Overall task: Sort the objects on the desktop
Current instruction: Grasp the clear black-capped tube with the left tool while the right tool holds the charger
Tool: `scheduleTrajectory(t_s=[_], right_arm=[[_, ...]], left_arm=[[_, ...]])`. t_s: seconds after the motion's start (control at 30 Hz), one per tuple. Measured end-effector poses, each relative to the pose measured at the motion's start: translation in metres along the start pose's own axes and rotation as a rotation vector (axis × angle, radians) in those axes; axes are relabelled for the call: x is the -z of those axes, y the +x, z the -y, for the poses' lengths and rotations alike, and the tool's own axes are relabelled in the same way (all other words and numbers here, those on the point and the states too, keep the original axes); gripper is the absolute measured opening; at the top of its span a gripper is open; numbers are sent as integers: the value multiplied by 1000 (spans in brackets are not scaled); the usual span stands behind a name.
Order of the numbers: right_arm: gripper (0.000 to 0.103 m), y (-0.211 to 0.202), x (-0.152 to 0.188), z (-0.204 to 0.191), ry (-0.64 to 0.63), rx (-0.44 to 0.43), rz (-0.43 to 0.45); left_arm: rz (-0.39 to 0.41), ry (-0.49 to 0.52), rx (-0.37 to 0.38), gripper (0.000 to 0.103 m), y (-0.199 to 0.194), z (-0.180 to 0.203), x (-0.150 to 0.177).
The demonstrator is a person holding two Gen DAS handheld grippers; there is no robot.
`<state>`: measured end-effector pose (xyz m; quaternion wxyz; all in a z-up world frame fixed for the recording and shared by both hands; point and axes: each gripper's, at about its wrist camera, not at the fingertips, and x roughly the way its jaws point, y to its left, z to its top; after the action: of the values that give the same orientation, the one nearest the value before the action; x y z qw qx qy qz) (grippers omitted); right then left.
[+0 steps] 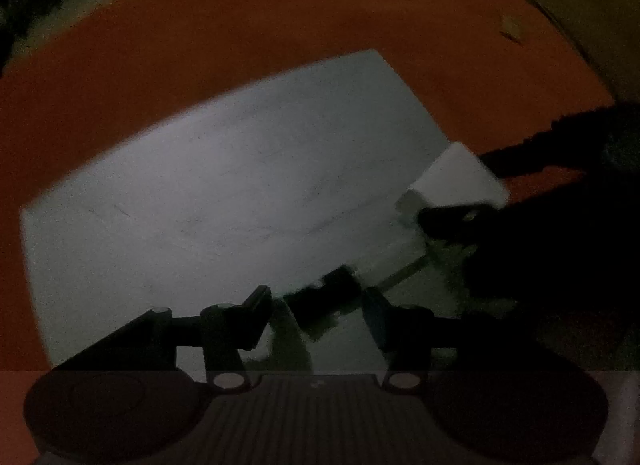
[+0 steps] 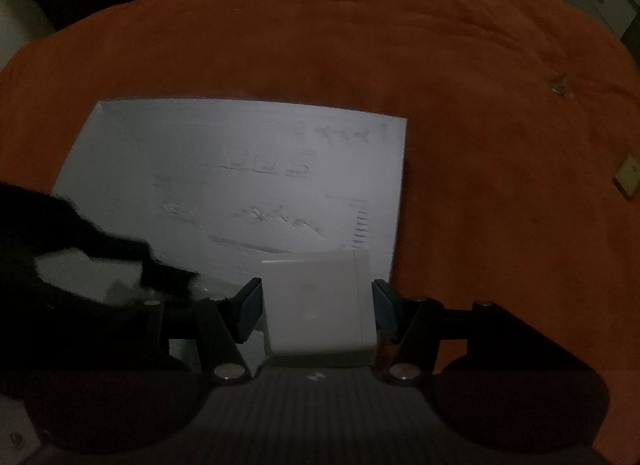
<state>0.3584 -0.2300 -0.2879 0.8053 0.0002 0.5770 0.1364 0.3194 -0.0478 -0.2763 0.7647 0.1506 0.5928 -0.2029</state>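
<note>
On the orange surface [image 2: 460, 65]: 1 white board [image 2: 240, 169], faint writing on it. Right hand-held gripper [image 2: 318, 309] grasps 1 white box [image 2: 316, 305] over the board's near right corner, pads against both its sides. Left hand-held gripper [image 1: 316, 315] is part-closed around 1 small dark item [image 1: 320, 297], blurred; contact cannot be told. Risk: the smooth box may slip if tilted; the dark item may squirt out of an off-centre pinch.
</note>
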Motion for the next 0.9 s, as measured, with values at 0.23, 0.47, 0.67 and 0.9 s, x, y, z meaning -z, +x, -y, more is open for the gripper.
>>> scheduleTrajectory(t_s=[0.23,0.47,0.67,0.9], right_arm=[[61,-1,-3,4,17,5,0],[61,2,-2,-3,2,14,-3],[61,4,2,-6,-23,9,-6],[61,1,0,-11,-21,1,-18]], left_arm=[[125,215,-36,74,-11,-7,16],[111,356,21,48,9,24,12],[60,338,14,16,14,34,5],[50,61,-72,16,-3,-13,22]])
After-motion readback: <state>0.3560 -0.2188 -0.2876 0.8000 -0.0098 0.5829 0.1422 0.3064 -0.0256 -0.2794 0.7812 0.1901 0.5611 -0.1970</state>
